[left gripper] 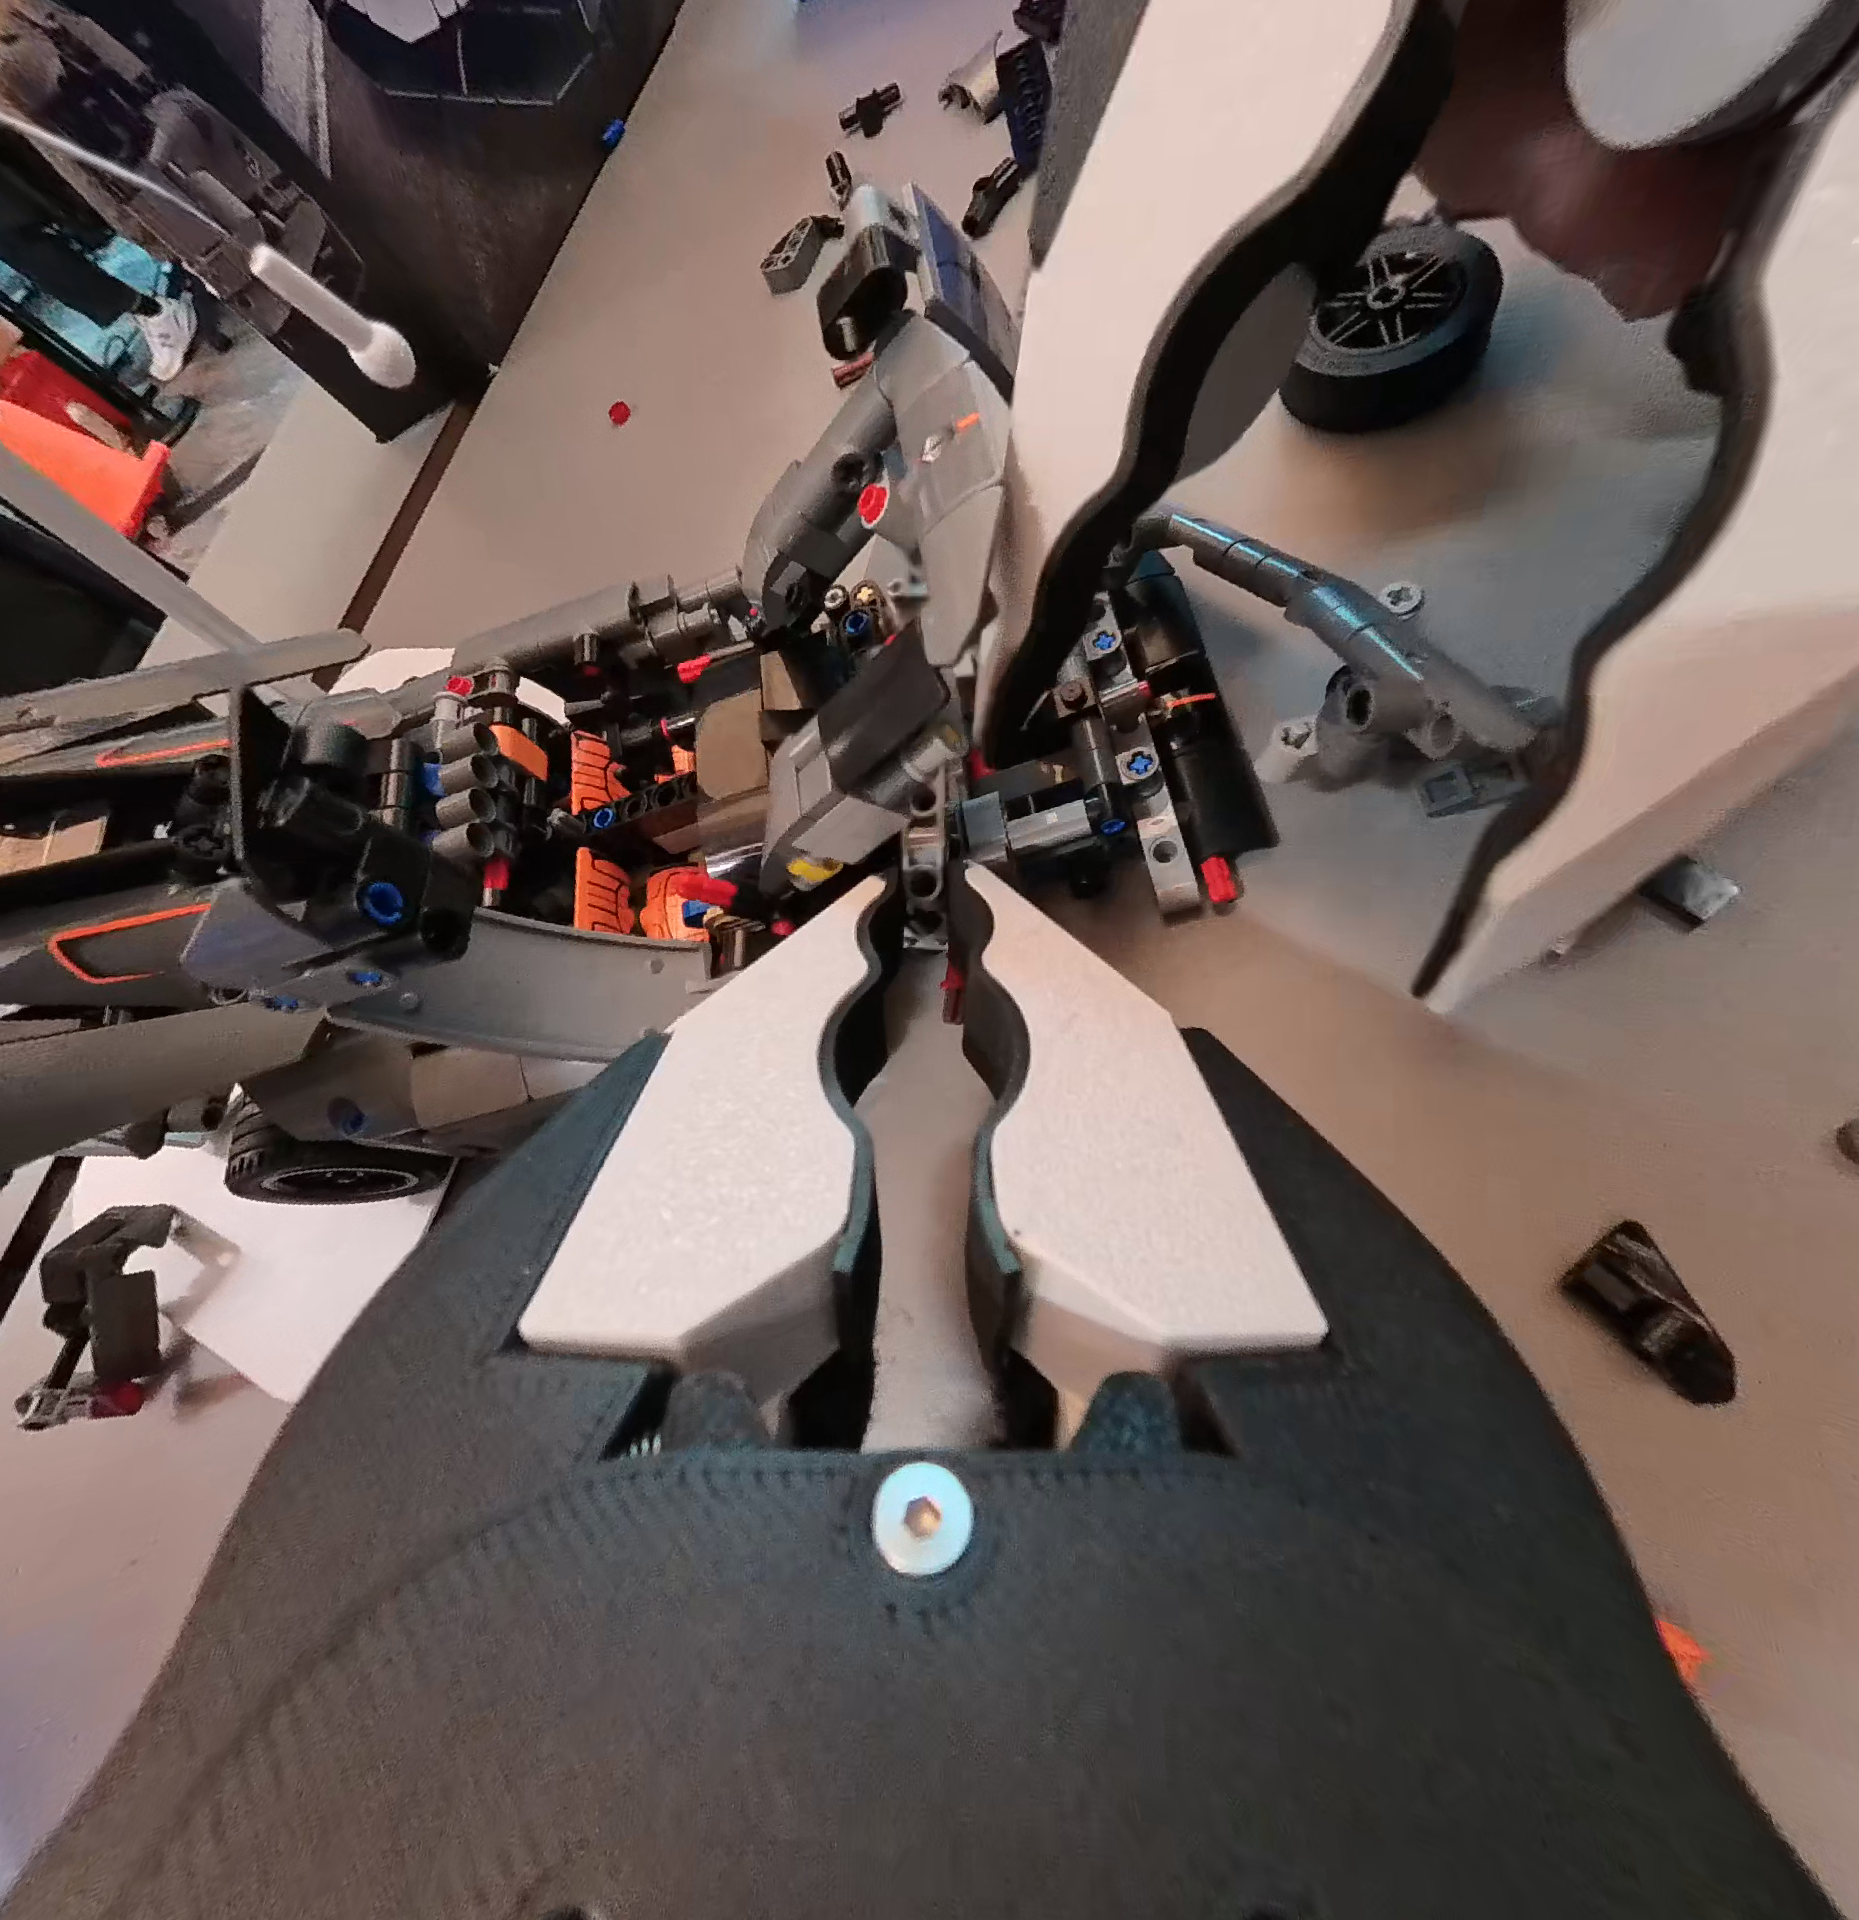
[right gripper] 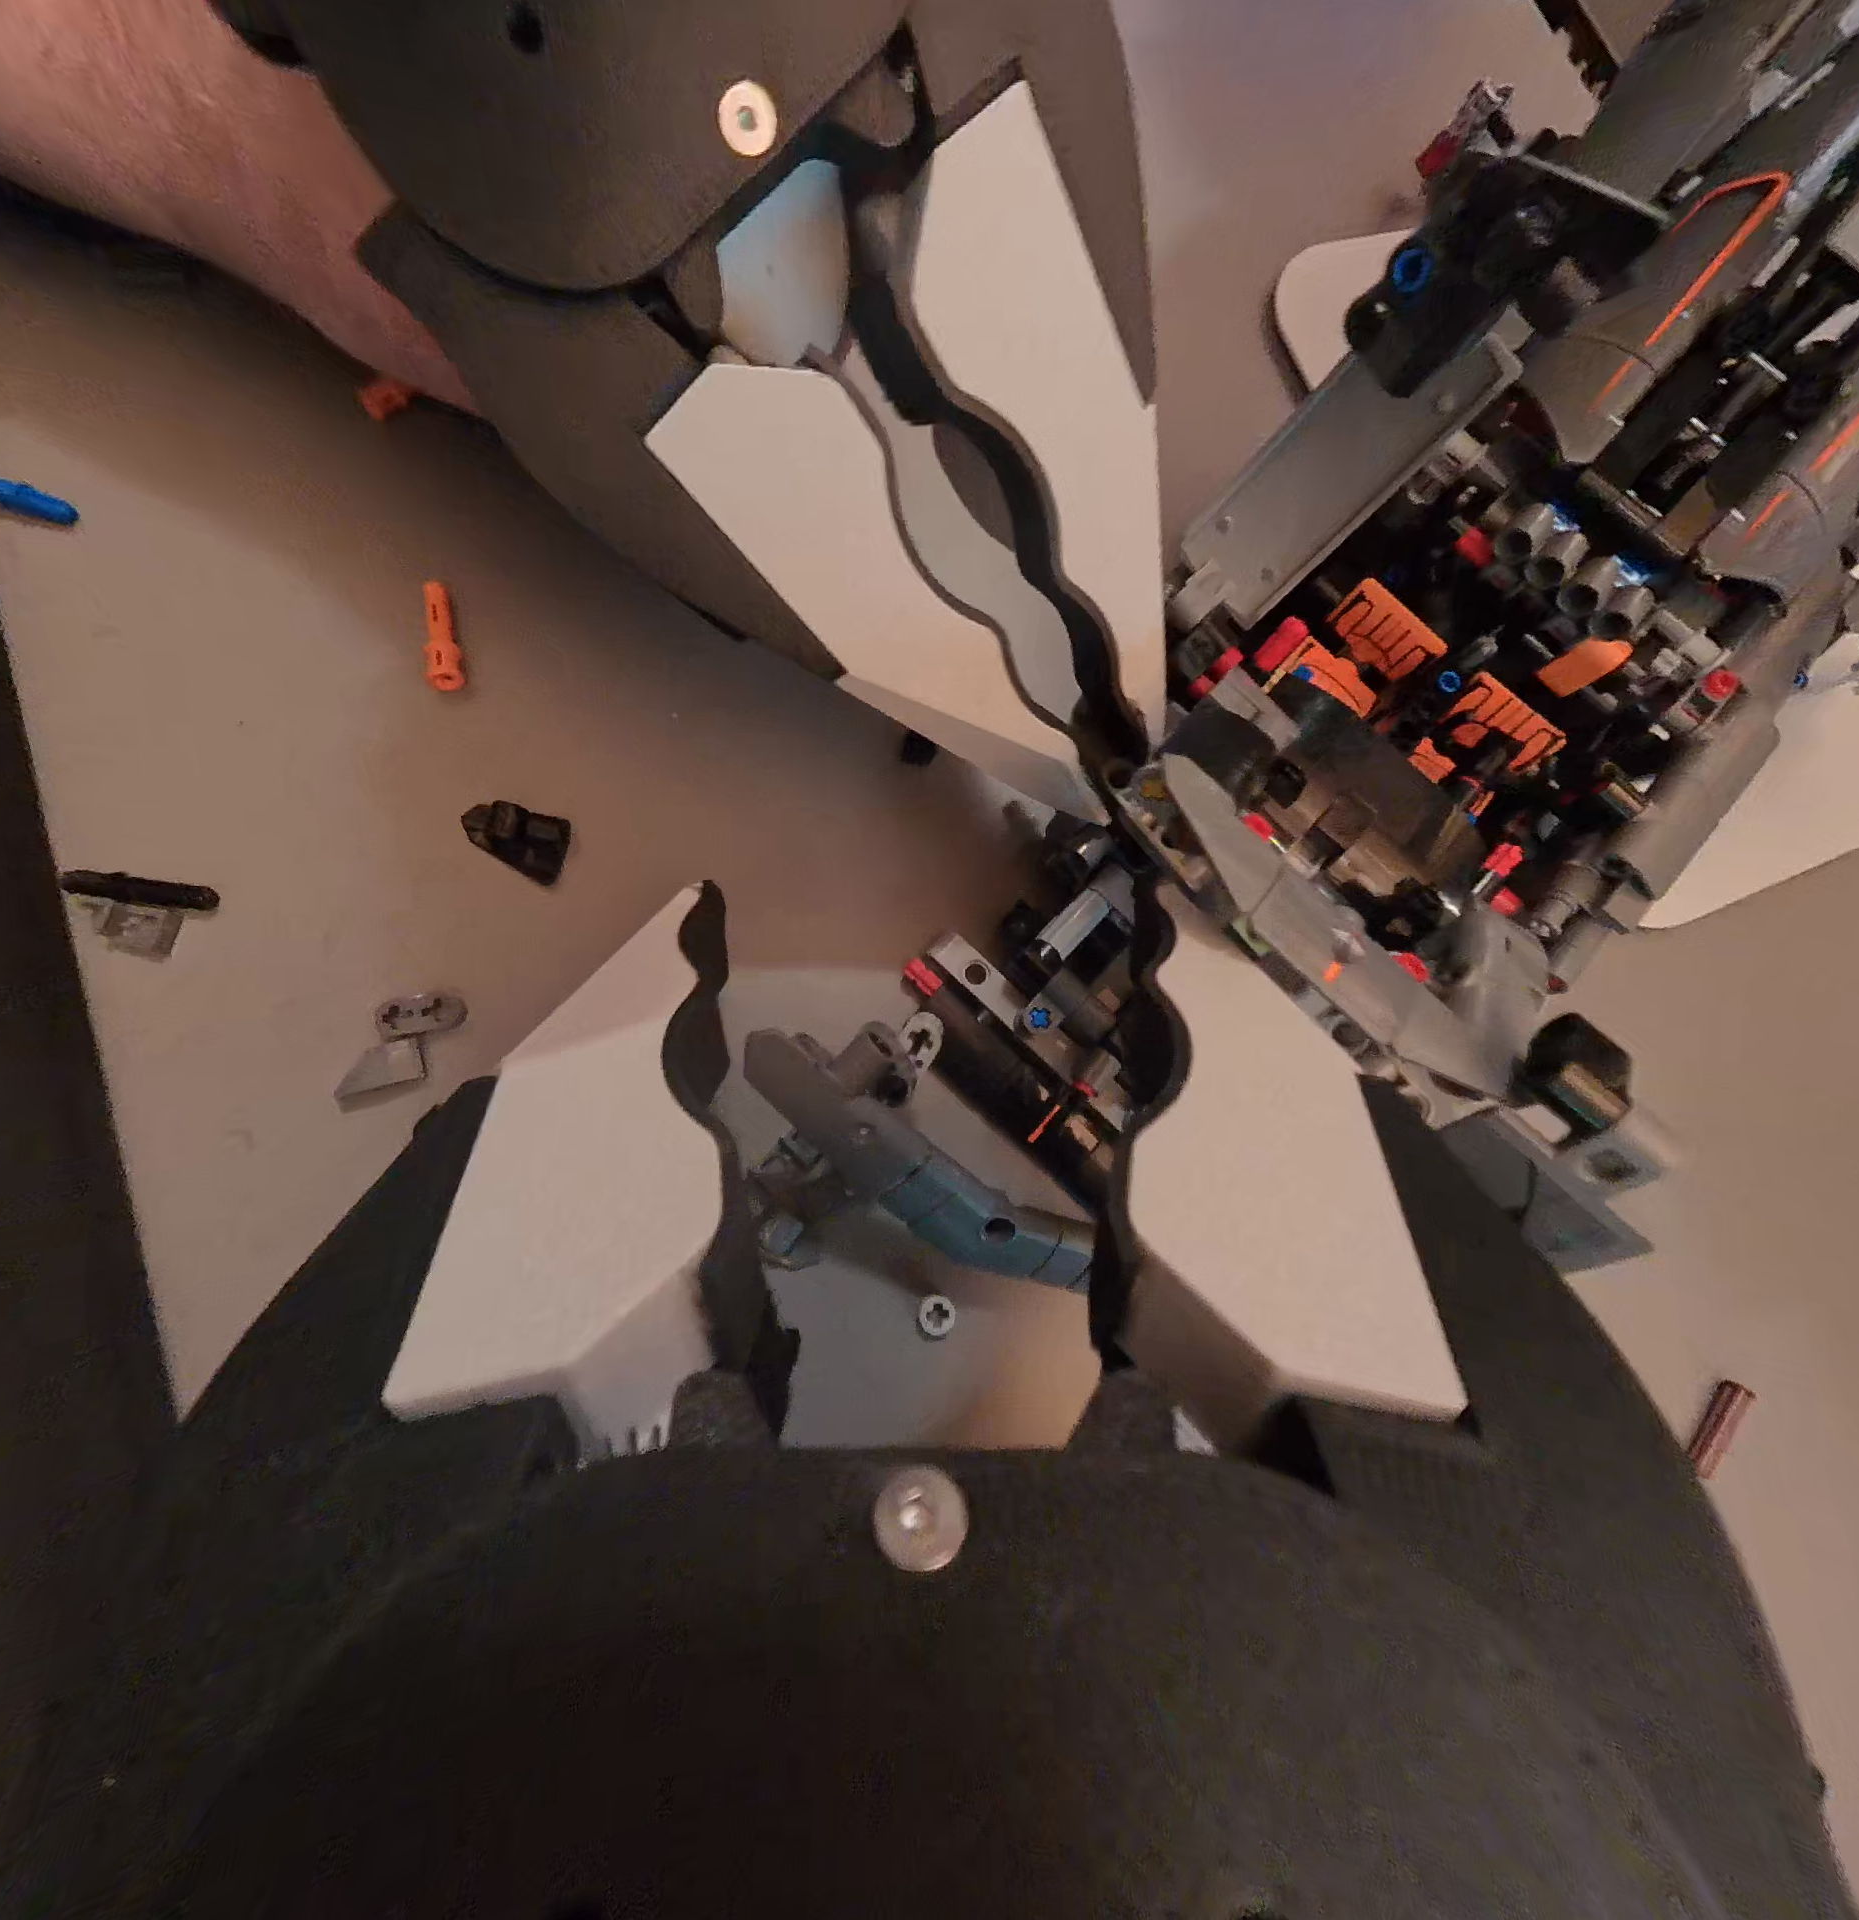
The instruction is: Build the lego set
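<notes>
A partly built dark grey Lego car (left gripper: 312, 914) with orange seats lies on the table; it also shows in the right wrist view (right gripper: 1424, 665). My left gripper (left gripper: 925, 904) is shut on a grey holed beam (left gripper: 923, 883) at the car's front end; it enters the right wrist view (right gripper: 1107, 727) from the upper left. My right gripper (right gripper: 925, 888) is open wide. A black and grey front sub-assembly (right gripper: 1018, 1029) sits between its fingers, against the right finger (right gripper: 1268, 1143). In the left wrist view the right gripper (left gripper: 1216, 862) straddles that sub-assembly (left gripper: 1143, 727).
A curved grey part (right gripper: 883, 1164) lies between the right fingers. A loose wheel (left gripper: 1392, 322) and small black pieces (left gripper: 873, 109) lie beyond. An orange pin (right gripper: 442, 636), blue pin (right gripper: 26, 499), black piece (right gripper: 518, 840) and grey bits (right gripper: 405, 1039) lie left. White paper (left gripper: 281, 1299) lies under the car. From my right tips it is roughly 9 cm to the orange pin (right gripper: 442, 636); from my left, 15 cm.
</notes>
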`<control>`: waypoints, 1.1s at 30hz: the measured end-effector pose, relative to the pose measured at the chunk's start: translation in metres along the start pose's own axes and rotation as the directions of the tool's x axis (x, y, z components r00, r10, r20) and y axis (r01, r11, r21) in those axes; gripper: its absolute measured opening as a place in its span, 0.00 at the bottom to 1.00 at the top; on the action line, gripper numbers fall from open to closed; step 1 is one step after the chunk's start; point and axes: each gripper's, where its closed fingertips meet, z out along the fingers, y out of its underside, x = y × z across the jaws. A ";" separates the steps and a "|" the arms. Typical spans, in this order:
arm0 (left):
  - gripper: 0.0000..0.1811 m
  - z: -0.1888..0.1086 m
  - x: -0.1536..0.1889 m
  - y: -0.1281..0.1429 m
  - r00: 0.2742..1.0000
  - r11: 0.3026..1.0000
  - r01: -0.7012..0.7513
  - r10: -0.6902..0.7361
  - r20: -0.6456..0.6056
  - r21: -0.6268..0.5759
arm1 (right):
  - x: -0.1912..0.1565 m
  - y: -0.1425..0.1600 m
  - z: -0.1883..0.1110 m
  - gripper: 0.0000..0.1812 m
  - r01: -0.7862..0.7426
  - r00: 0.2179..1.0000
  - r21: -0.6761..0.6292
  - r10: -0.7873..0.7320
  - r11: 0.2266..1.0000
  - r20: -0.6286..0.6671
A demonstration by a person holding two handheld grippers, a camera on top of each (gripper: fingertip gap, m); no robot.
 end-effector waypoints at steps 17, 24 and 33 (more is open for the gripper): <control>0.03 0.001 -0.001 0.001 1.000 0.999 0.022 -0.022 -0.006 -0.024 | 0.011 0.006 0.018 0.44 0.146 0.975 -0.066 -0.155 0.987 -0.161; 0.03 0.000 -0.002 0.003 1.000 0.999 0.000 0.001 0.016 -0.034 | 0.012 0.004 0.020 0.42 0.159 0.971 -0.064 -0.168 0.985 -0.172; 0.03 -0.001 -0.006 0.005 0.999 0.999 0.027 -0.025 0.045 -0.043 | 0.014 0.003 0.019 0.42 0.199 0.959 -0.068 -0.209 0.978 -0.193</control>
